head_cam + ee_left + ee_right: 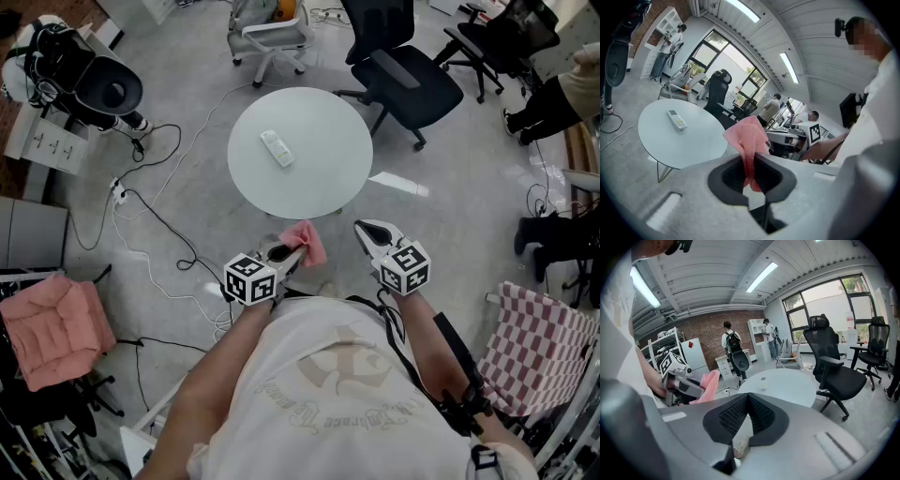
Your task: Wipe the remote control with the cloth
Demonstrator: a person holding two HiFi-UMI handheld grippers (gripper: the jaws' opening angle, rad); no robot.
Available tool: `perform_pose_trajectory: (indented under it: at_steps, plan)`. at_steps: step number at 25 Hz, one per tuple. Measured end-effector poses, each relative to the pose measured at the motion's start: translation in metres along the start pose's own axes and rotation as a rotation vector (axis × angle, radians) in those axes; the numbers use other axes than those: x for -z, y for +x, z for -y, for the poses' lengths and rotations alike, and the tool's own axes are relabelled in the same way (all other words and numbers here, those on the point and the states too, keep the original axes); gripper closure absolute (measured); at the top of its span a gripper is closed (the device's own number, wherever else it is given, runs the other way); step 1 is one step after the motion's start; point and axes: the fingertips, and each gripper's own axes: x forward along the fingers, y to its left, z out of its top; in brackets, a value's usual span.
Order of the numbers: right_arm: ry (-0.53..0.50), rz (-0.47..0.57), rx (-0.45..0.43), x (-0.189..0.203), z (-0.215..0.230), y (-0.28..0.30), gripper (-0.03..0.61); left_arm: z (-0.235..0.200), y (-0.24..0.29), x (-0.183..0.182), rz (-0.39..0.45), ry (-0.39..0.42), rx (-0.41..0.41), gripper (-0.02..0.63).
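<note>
A white remote control (277,148) lies on the round white table (319,187), left of its centre; it also shows in the left gripper view as the remote (676,118) and, small, in the right gripper view as the remote (763,383). My left gripper (298,247) is shut on a pink cloth (307,240), held short of the table's near edge. The cloth (749,140) hangs pinched between the jaws. My right gripper (367,232) is shut and empty, beside the left one, also short of the table.
Black office chairs (403,70) stand behind the table at the right, a white chair (272,37) at the back. Cables (141,225) trail over the floor at the left. A pink cushion (52,328) and a checked cloth (544,347) flank me. People stand far off.
</note>
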Motion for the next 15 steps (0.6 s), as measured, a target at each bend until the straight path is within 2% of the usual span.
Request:
perform_pose_trajectory:
  at_steps: [8, 15]
  plan:
    - [-0.009, 0.015, -0.029, 0.02, 0.008, -0.039, 0.571, 0.043, 0.031, 0.025, -0.024, 0.033, 0.006, 0.595]
    - [-0.01, 0.04, -0.048, 0.022, 0.009, -0.054, 0.571, 0.059, 0.032, 0.036, -0.013, 0.041, -0.021, 0.595]
